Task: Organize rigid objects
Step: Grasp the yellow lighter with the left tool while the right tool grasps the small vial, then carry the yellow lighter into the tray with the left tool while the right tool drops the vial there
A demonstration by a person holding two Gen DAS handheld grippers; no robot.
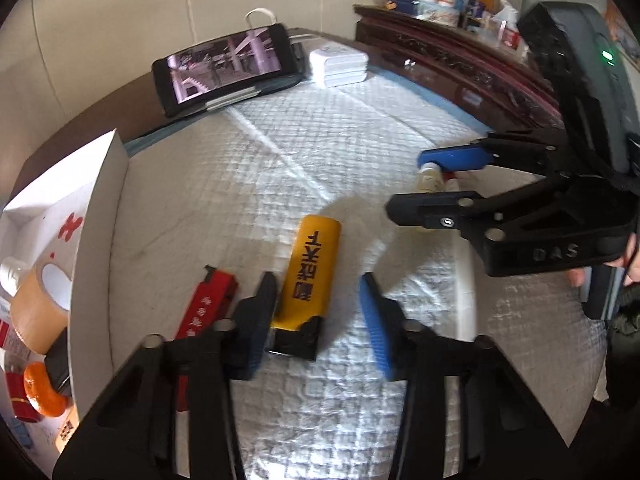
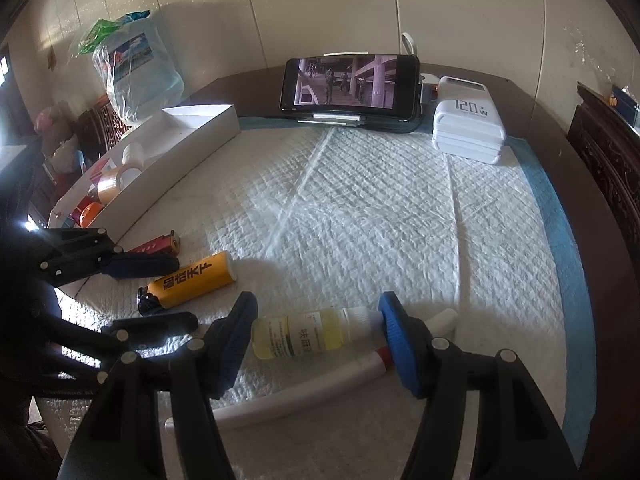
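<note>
Black-and-blue fingers of the left gripper (image 1: 316,284) fill the bottom of its own view, standing apart around a yellow lighter (image 1: 310,272) that lies flat on the white quilted pad (image 1: 320,140). One pad sits just beside the lighter's left flank and the other is clear of it, so the jaws are released. A red lighter (image 1: 208,304) lies just left of them, beside the white box (image 1: 100,216) at the left edge, which holds a tape roll (image 1: 40,312).

In the right wrist view, the right gripper (image 2: 316,320) is clamped end to end on a small yellow bottle (image 2: 304,336) at lower centre, which rests over a white tube (image 2: 320,380). At the top stand a phone (image 2: 348,80) and a white power bank (image 2: 468,124).
</note>
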